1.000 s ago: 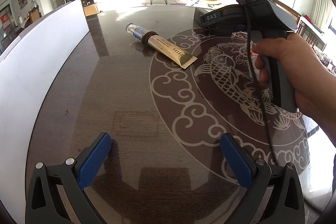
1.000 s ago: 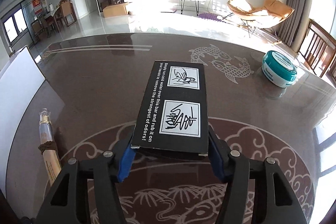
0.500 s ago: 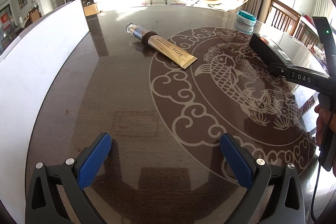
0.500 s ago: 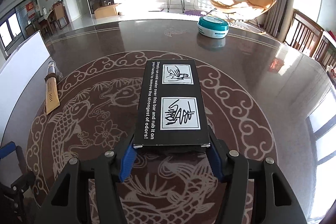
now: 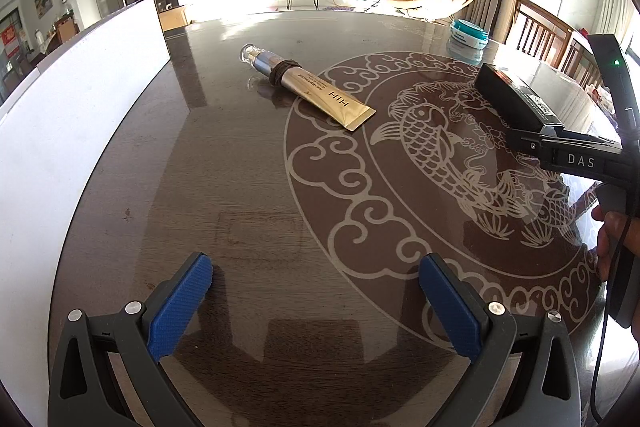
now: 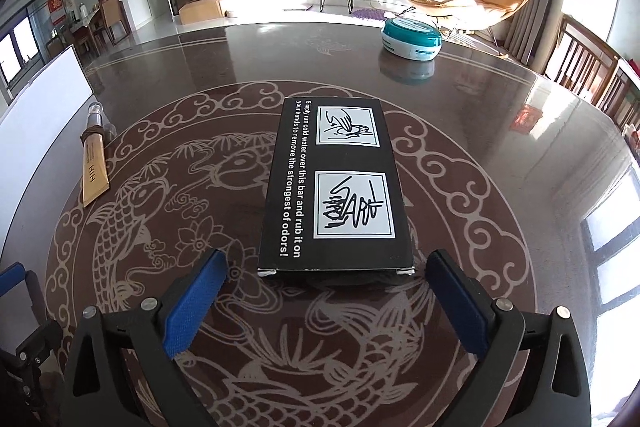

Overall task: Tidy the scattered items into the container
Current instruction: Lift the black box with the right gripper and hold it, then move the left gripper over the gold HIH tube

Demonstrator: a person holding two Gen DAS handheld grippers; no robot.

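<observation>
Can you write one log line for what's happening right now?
right gripper: open, behind black box | left gripper: open, empty | box on table

Black box (image 6: 334,187) lies flat on table (image 6: 500,115); right gripper (image 6: 326,299) spread wide, fingers clear of it.

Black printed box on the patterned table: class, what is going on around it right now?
A person holds a two-finger tool in each hand over a dark round table with fish patterns. The right tool is open, its blue pads apart behind the long black printed box, which lies flat on the table. The left tool is open and empty. A gold squeeze tube and a teal round jar still lie loose; the white container stands at the left.
</observation>
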